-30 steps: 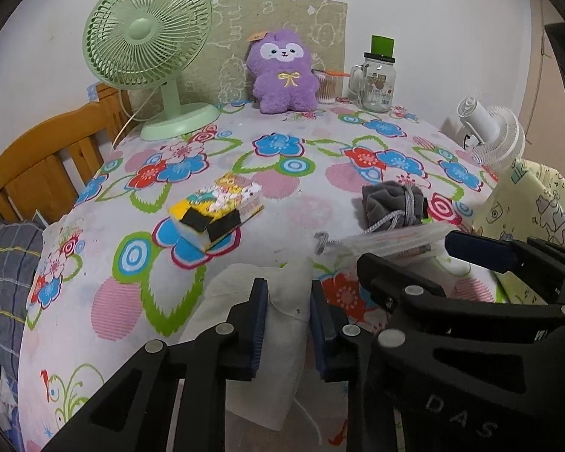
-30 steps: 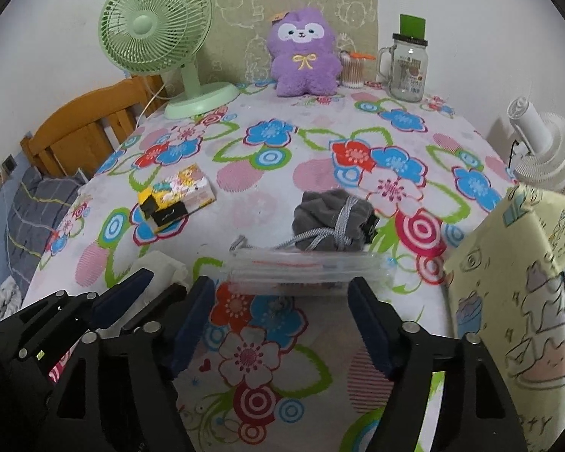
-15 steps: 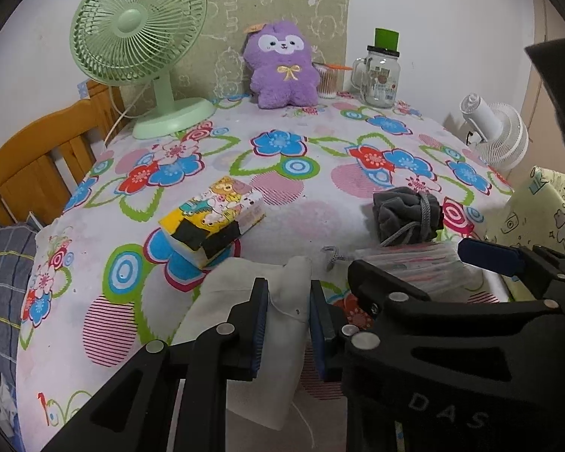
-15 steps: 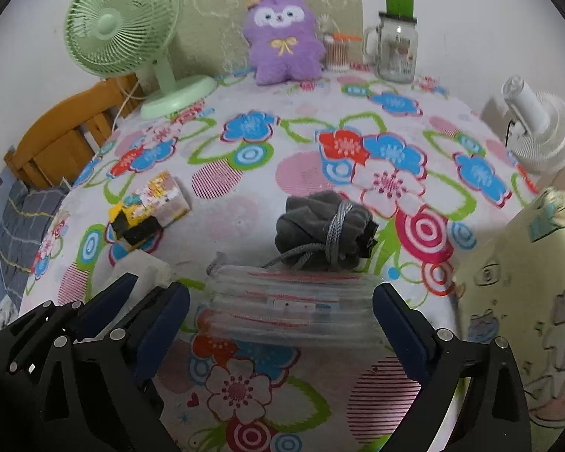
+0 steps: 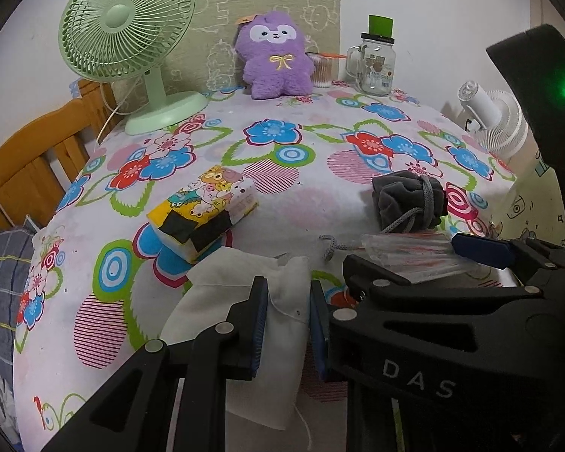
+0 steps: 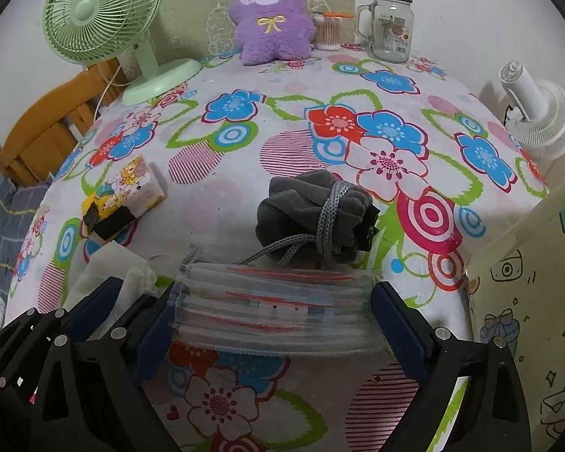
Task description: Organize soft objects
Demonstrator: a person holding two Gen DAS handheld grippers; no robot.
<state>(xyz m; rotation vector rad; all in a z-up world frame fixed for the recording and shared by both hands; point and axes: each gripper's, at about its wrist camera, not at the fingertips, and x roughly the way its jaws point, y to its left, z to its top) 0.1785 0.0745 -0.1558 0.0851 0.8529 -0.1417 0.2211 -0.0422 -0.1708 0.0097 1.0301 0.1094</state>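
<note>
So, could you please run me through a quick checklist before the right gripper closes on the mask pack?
1. Right gripper open wide enough: ok, a finger sits off each end of the mask pack.
2. Pack lying flat on the tablecloth: ok.
3. Grey pouch outside the closing path: ok, it lies beyond the pack.
4. Pouch cord off the pack: cannot tell, it runs up to the far edge.
5. Left gripper securely holding the white cloth bag: cannot tell.
</note>
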